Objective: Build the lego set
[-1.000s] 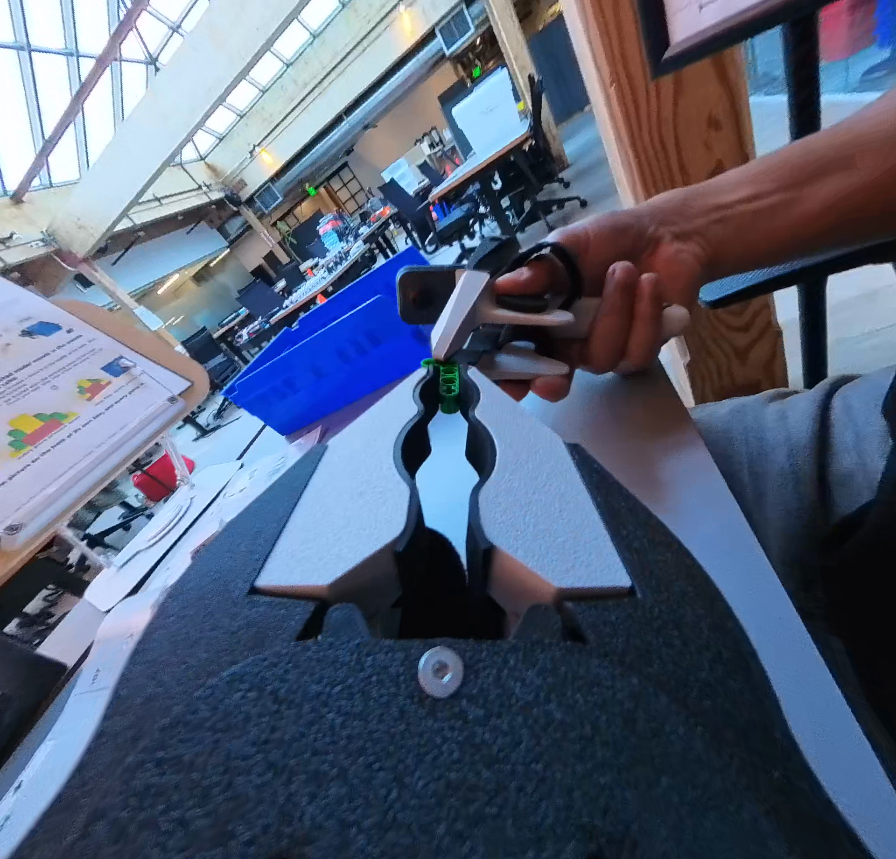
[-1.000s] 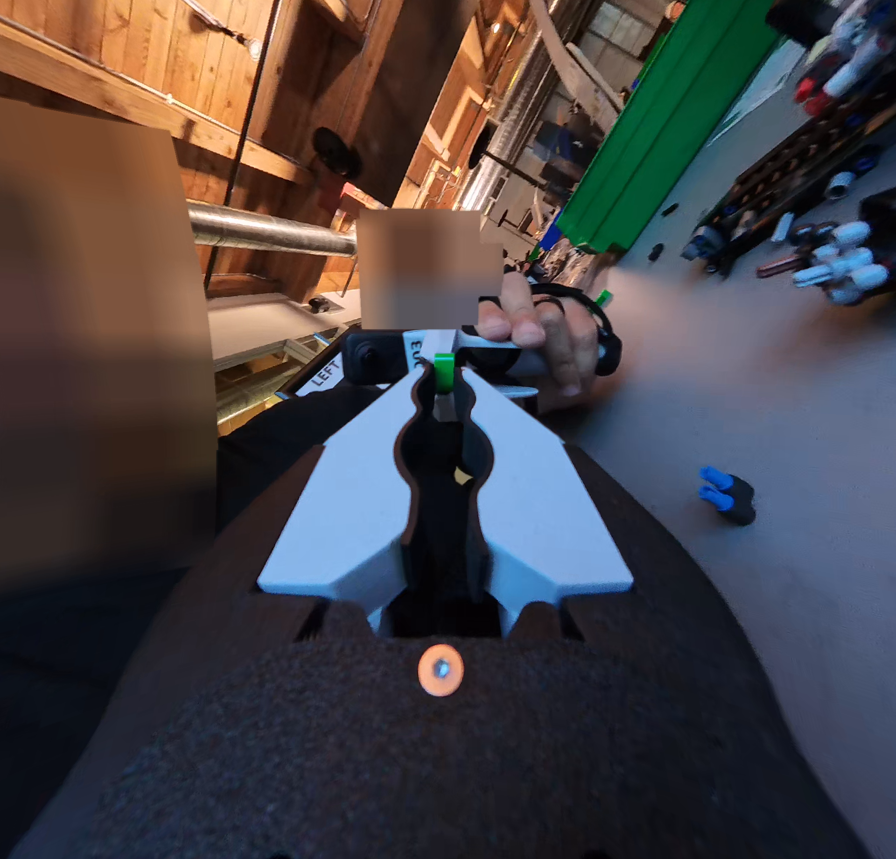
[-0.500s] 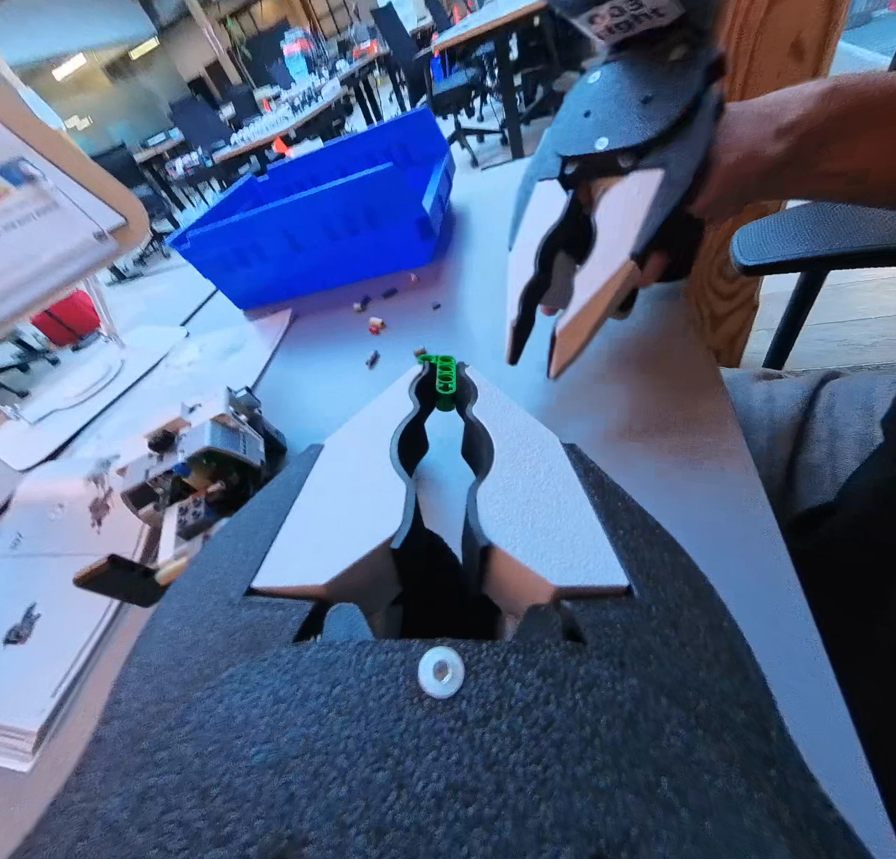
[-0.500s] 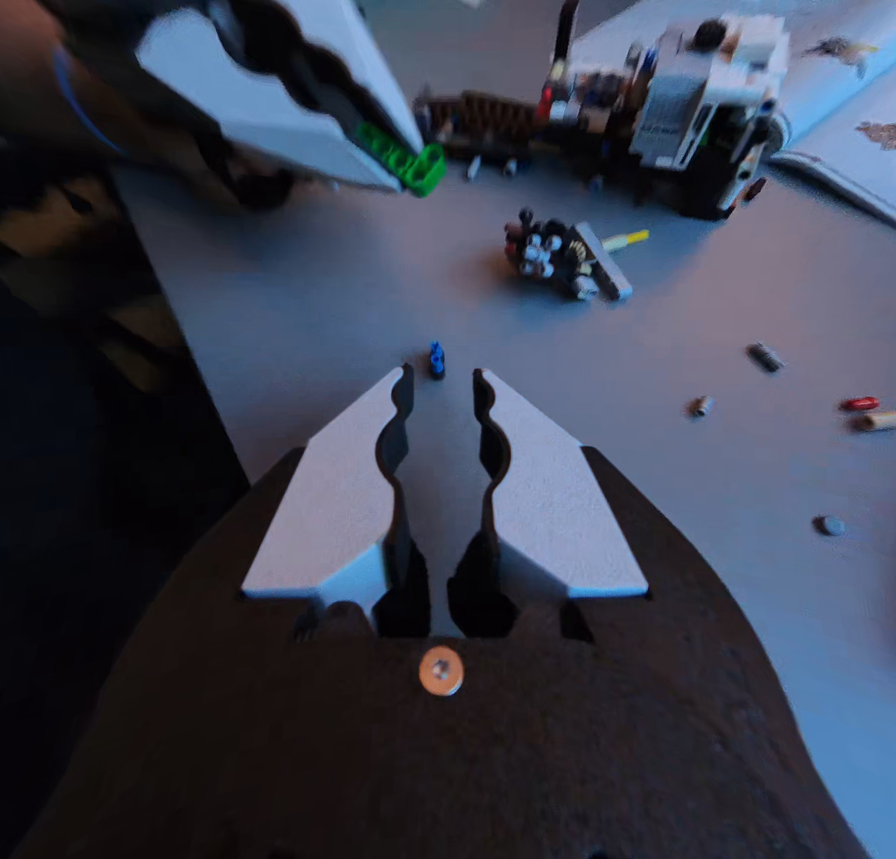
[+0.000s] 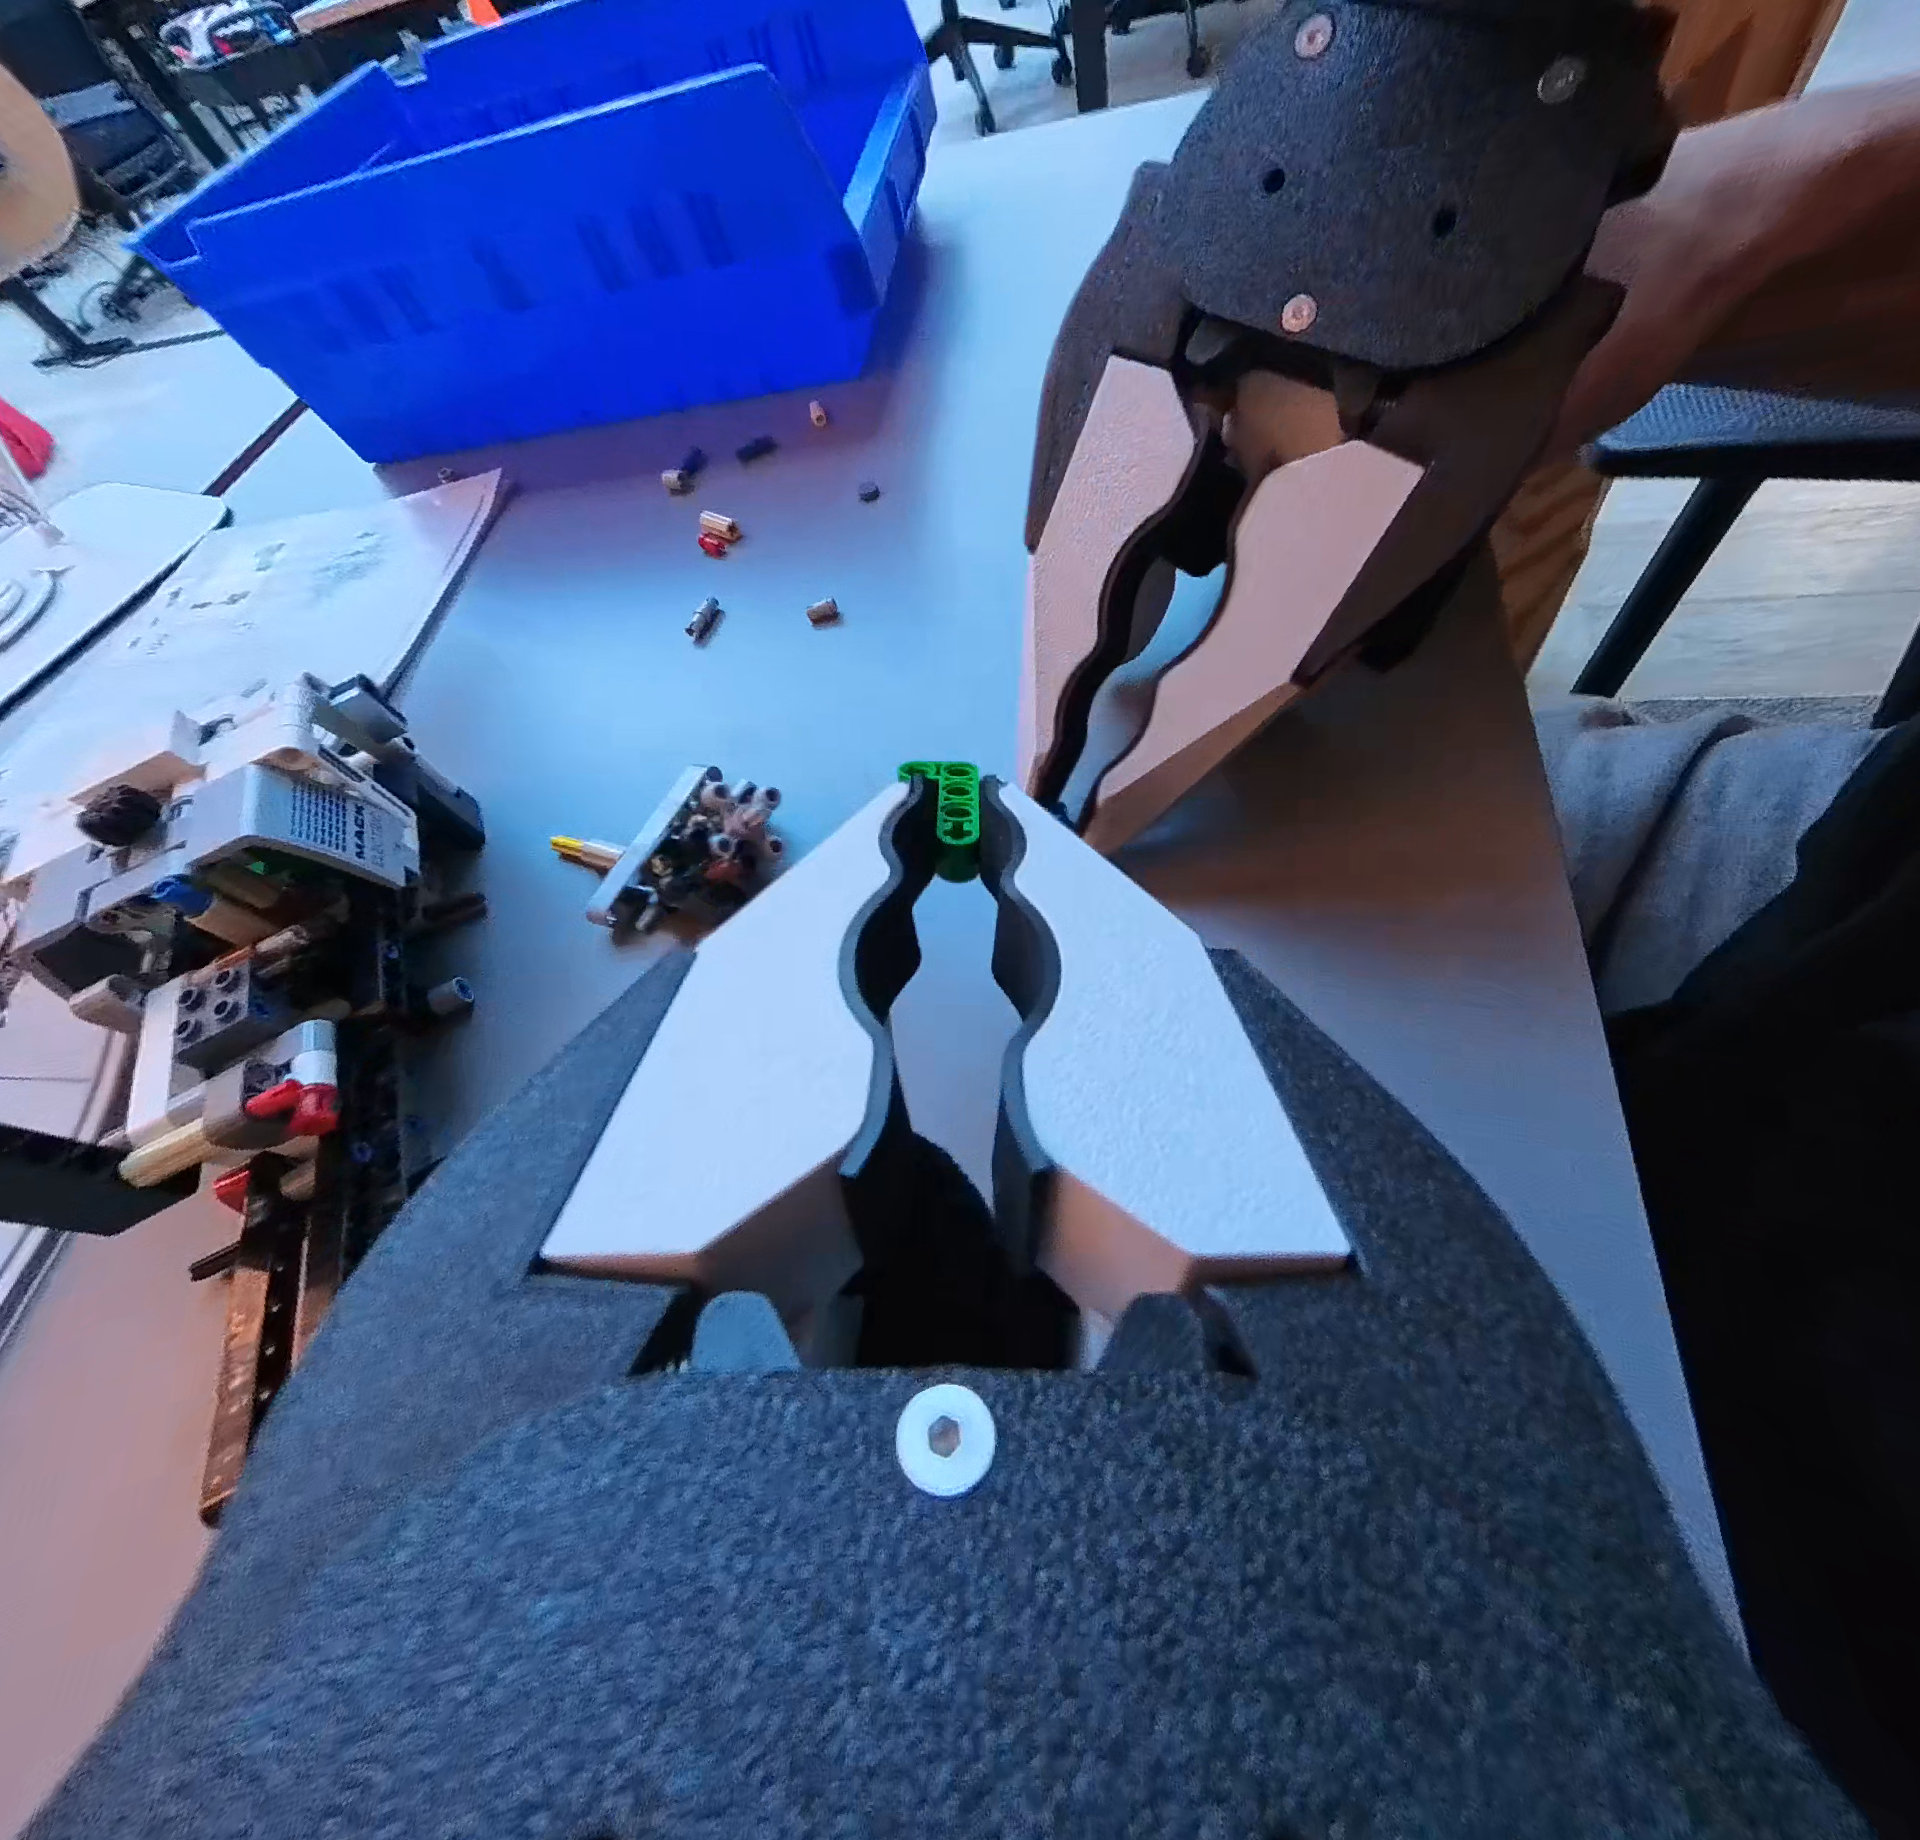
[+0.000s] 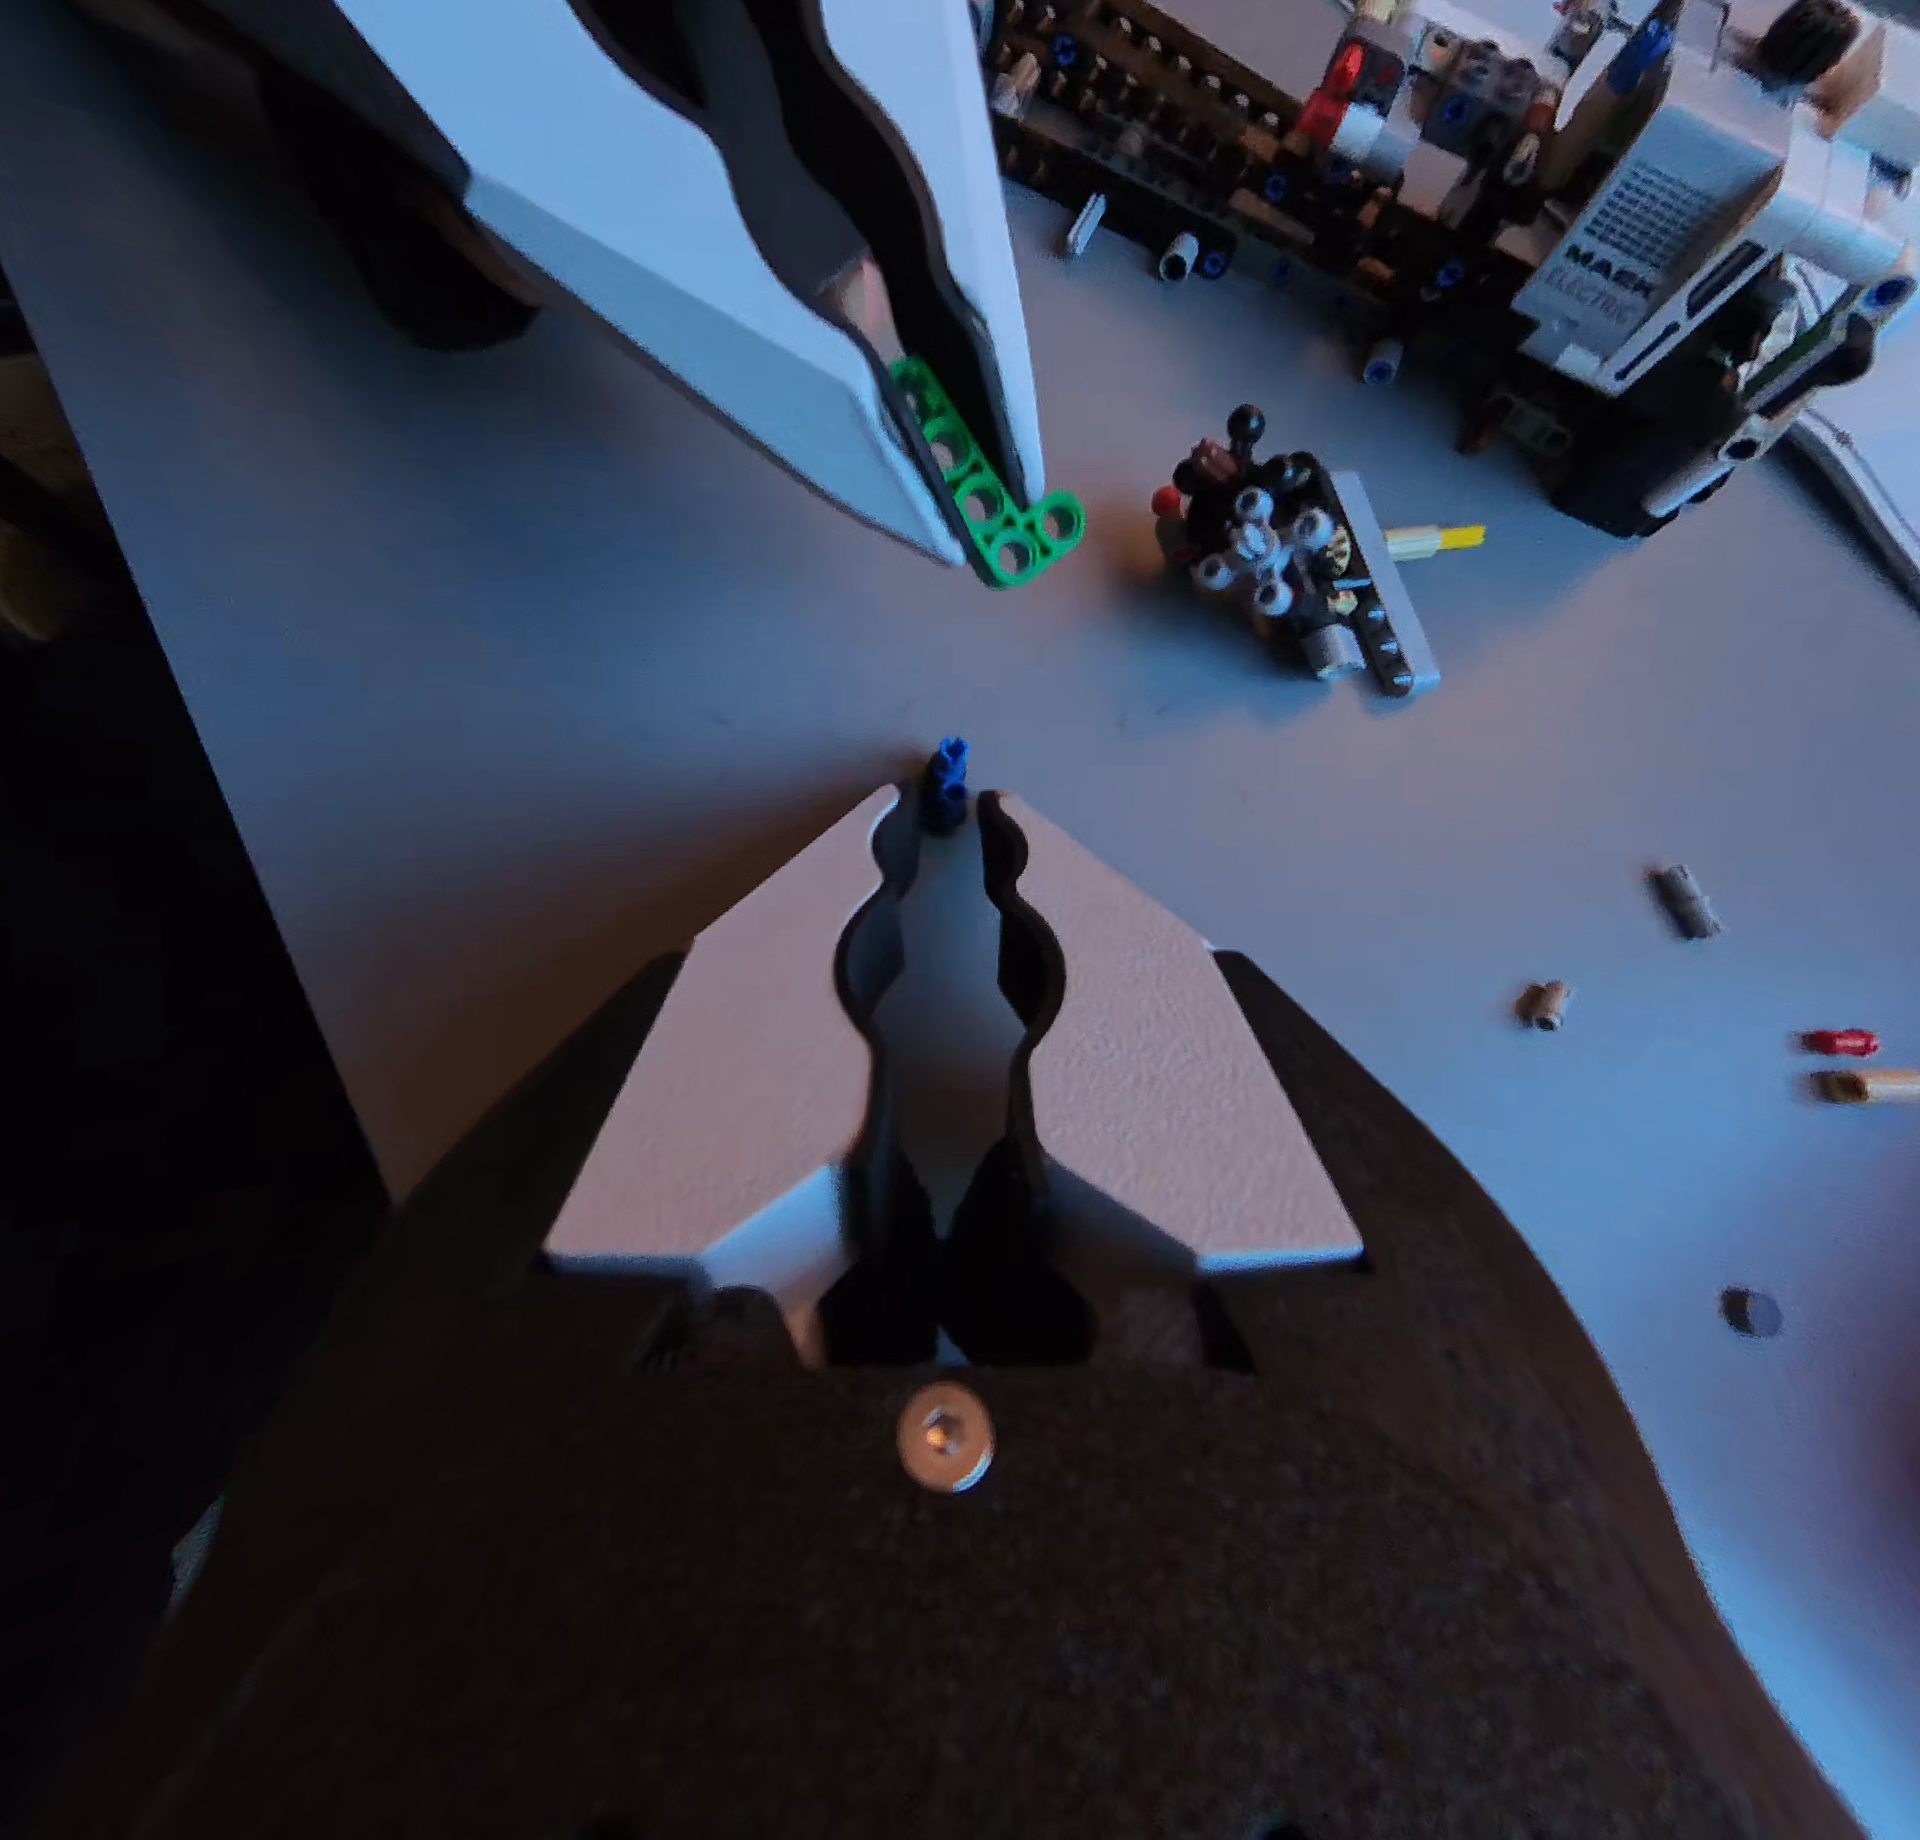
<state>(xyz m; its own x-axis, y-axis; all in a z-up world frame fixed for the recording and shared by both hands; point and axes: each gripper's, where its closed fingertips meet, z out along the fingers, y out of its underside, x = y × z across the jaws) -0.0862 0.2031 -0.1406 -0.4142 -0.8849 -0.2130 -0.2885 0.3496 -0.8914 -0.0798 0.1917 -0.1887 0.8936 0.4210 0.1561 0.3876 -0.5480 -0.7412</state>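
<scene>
Pinching the green L-beam (image 5: 951,805) keeps it ready for fitting in the left gripper (image 5: 948,803). Right gripper (image 6: 940,803) jaws stand slightly parted around a blue pin (image 6: 947,774), seemingly not yet gripping it.

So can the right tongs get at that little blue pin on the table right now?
Probably yes. The blue pin lies right at the tips of the right tongs, which are open, with bare table around it. The left tongs, shut on the green beam, sit farther off.

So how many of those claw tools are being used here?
2. The left gripper clamps a green angled beam in its fingers. The right gripper is open, tips around a small blue pin on the table.
</scene>
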